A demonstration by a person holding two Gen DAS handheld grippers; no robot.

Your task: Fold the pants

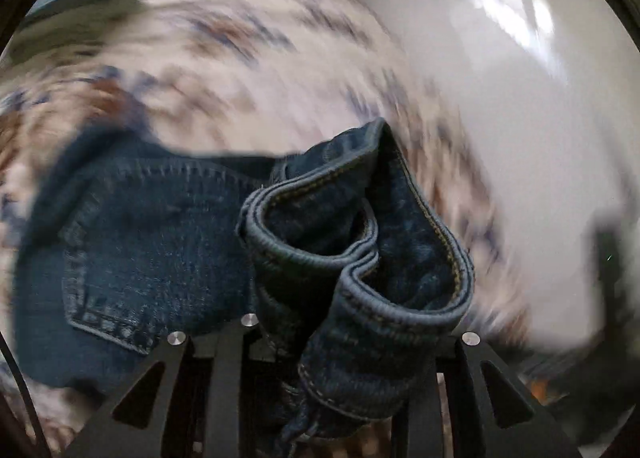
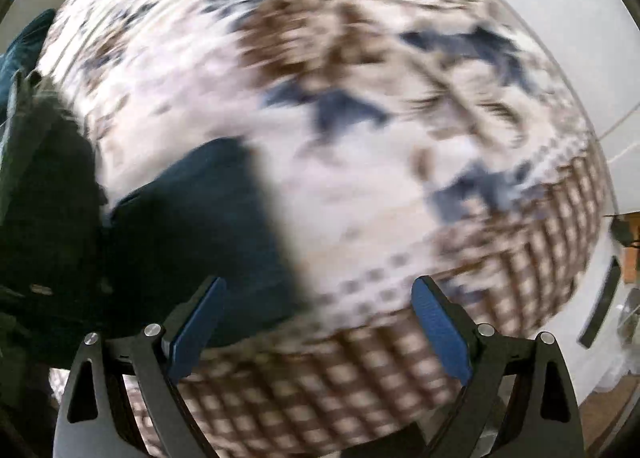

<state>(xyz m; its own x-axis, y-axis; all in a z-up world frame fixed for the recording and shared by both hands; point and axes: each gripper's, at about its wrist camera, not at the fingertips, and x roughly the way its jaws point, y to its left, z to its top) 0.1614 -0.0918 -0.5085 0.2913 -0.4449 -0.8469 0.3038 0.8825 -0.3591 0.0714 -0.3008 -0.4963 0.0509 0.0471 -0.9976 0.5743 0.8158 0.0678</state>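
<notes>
The left tongs [image 1: 316,370] point steeply down, their jaws drawn close and clamped on a bunched hem of the pants [image 1: 168,242], which fills the gap between them. The right tongs [image 2: 318,334] point straight down with jaws spread wide; the blue pads [image 2: 440,334] are bare, nothing gripped between them.

Both wrist views look down, sharing the patterned cloth [image 2: 360,177].

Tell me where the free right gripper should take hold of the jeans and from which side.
Grip the far straight edge of the jeans, coming from above with the open right gripper: that end lies flat on the patterned rug, while the left gripper pinches the bunched hem.
</notes>
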